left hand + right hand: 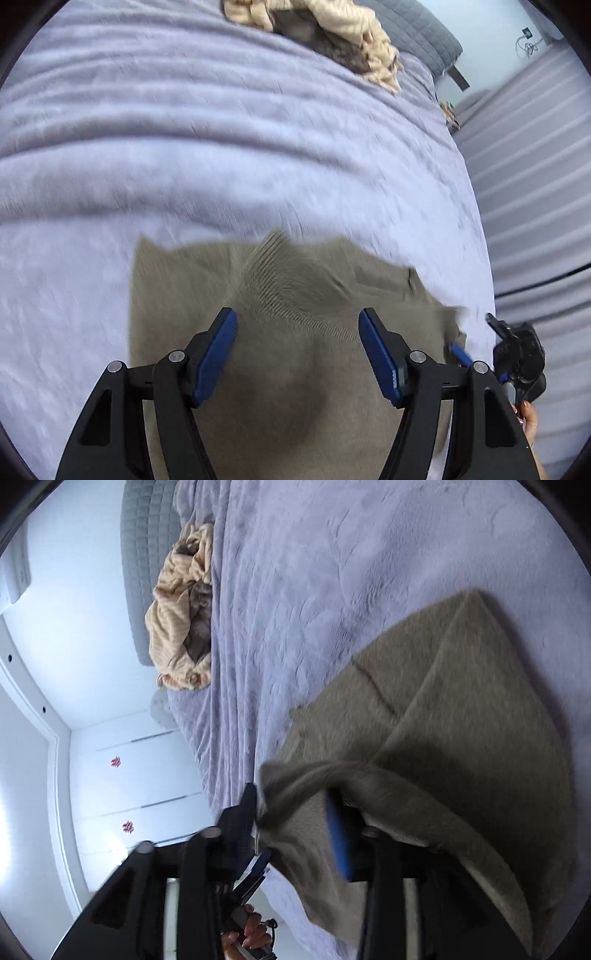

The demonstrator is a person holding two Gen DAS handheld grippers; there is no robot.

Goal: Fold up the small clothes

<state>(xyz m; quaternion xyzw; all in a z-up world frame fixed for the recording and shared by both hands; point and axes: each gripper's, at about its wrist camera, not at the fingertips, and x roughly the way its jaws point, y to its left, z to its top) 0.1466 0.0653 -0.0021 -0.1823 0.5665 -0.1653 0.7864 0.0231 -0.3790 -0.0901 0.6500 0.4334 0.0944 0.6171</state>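
Note:
A taupe knit garment [295,391] lies partly folded on the lavender blanket [184,155], with a ribbed band showing near its far edge. My left gripper [297,314] hovers over it, jaws wide apart with nothing between the blue pads. In the right wrist view the same garment [461,738] spreads to the right. Its near edge bunches up loosely between the fingers of my right gripper [291,797], whose jaws stand apart and do not press on it. The right gripper [517,354] also shows at the bed's edge in the left wrist view.
A heap of cream and grey clothes [332,29] [181,609] lies at the far end of the bed by a grey quilted pillow [144,554]. The bed's edge drops off to the right [480,206]. White cupboard doors [129,775] stand beyond it.

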